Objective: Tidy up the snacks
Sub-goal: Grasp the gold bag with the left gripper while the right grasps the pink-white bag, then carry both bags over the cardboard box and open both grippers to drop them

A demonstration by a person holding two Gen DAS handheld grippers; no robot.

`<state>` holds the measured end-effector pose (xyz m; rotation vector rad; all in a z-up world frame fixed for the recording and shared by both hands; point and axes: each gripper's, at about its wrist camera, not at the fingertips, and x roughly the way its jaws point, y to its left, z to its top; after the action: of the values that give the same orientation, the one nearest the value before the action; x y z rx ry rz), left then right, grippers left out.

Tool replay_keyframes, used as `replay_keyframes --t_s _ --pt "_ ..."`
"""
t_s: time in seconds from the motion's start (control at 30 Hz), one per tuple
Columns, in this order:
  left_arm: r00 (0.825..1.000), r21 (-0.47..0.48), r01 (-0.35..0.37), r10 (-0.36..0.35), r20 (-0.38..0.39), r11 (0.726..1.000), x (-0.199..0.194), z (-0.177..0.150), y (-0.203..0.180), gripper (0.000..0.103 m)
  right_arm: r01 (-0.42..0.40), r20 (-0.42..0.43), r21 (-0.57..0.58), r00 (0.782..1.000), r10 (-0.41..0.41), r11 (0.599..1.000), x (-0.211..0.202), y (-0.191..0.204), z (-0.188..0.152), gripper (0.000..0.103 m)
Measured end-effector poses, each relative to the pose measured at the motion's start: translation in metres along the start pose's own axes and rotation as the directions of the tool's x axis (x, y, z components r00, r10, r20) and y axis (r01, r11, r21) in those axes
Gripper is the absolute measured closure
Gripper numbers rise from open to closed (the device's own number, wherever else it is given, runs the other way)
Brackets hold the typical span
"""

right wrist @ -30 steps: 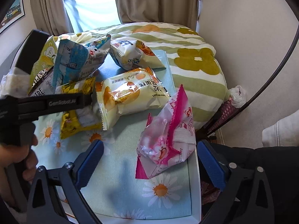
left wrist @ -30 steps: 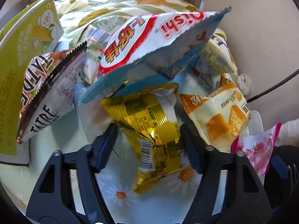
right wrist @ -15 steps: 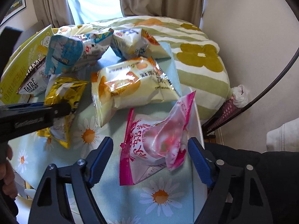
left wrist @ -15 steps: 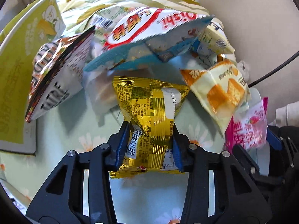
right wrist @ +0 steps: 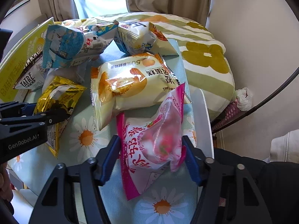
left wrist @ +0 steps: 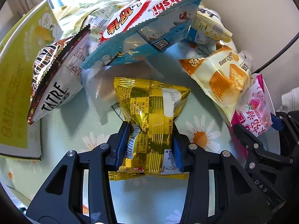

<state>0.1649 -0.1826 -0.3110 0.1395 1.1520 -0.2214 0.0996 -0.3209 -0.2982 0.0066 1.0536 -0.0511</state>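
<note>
Left gripper (left wrist: 151, 145) clenched on gold foil snack packet (left wrist: 151, 112), blue pads pinching its lower half above daisy-print tablecloth (left wrist: 201, 136); right gripper (right wrist: 151, 156) closed around pink strawberry candy bag (right wrist: 155, 141), pads touching both sides; beyond, yellow cake packet (right wrist: 130, 85); farther, blue Oishi bag (left wrist: 149, 29), TATRE packet (left wrist: 56, 78).

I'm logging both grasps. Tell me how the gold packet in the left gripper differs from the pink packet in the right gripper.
The gold packet is opaque metallic foil; the pink packet is partly see-through with a strawberry print.
The left gripper pinches the gold packet into a narrow waist; the right gripper spans the pink packet's fuller width, barely squeezing it.
The gold packet shows a barcode; the pink one shows large red characters.
Both lie over the daisy-print cloth.
</note>
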Motion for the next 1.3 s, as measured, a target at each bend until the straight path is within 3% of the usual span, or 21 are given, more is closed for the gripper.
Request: replay_keyframes --t_s 0.17,0.37,0.5,0.77,0.9,1.07,1.3 --pt "1.000 0.001 0.004 -0.004 0.012 1.000 -0.015 -0.004 0.006 0.066 -0.015 0.014 0.003 1.000 0.015 1.000 -0.009 0.000 0.001 0.059" --pt "0.999 0.024 0.013 -0.014 0.033 1.000 -0.046 -0.006 0.009 0.066 -0.032 0.015 0.036 0.999 0.032 0.999 -0.025 -0.001 -0.002 0.063" --pt "0.996 0.041 0.077 -0.078 0.034 0.996 -0.073 -0.007 0.015 0.066 -0.037 0.035 0.051 0.999 0.036 0.998 -0.045 0.000 0.001 0.063" --pt "0.981 0.062 0.136 -0.143 0.134 0.989 -0.135 0.014 0.037 0.066 -0.029 0.129 0.033 0.991 0.025 0.999 -0.106 0.020 0.036 0.063" --pt "0.966 0.059 0.137 -0.147 0.212 0.989 -0.165 0.035 0.061 0.066 -0.056 0.180 0.014 0.982 0.052 0.998 -0.133 0.043 0.068 0.063" --pt "0.948 0.022 0.130 -0.130 0.289 0.991 -0.202 0.062 0.119 0.066 -0.109 0.232 -0.020 0.966 0.111 0.994 -0.157 0.086 0.111 0.063" --pt "0.944 -0.072 0.084 -0.057 0.325 0.994 -0.220 0.085 0.217 0.066 -0.194 0.267 -0.101 0.939 0.215 0.976 -0.165 0.168 0.169 0.063"
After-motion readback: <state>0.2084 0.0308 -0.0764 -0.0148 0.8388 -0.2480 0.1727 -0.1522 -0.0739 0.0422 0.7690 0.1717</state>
